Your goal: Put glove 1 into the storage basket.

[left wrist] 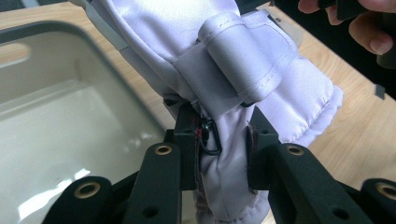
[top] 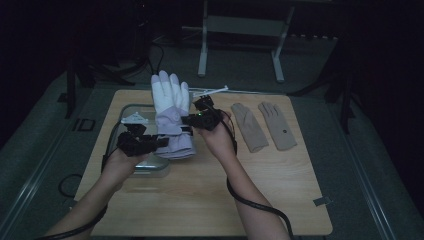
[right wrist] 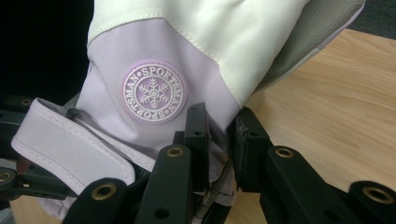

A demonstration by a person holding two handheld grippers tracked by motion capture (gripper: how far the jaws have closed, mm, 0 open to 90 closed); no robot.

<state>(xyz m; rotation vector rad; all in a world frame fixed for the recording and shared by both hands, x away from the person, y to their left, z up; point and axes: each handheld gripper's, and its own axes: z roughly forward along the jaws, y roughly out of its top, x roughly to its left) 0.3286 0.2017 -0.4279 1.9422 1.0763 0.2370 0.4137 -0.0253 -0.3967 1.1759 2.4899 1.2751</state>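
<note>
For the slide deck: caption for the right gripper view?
Right hand-held gripper pinches a lilac ski glove beside its snowflake logo patch.

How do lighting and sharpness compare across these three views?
High view: dim, surroundings near black, ski glove and table soft. Left gripper view: bright, glare in the bin, jaws sharp. Right gripper view: evenly lit, snowflake badge legible.

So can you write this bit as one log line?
left hand-held gripper: shut on padded lilac-and-white ski glove | right hand-held gripper: shut on glove

The ski glove (top: 170, 115) hangs above the bin (top: 131, 111), seemingly; two gloves (top: 264, 126) lie right.
</note>
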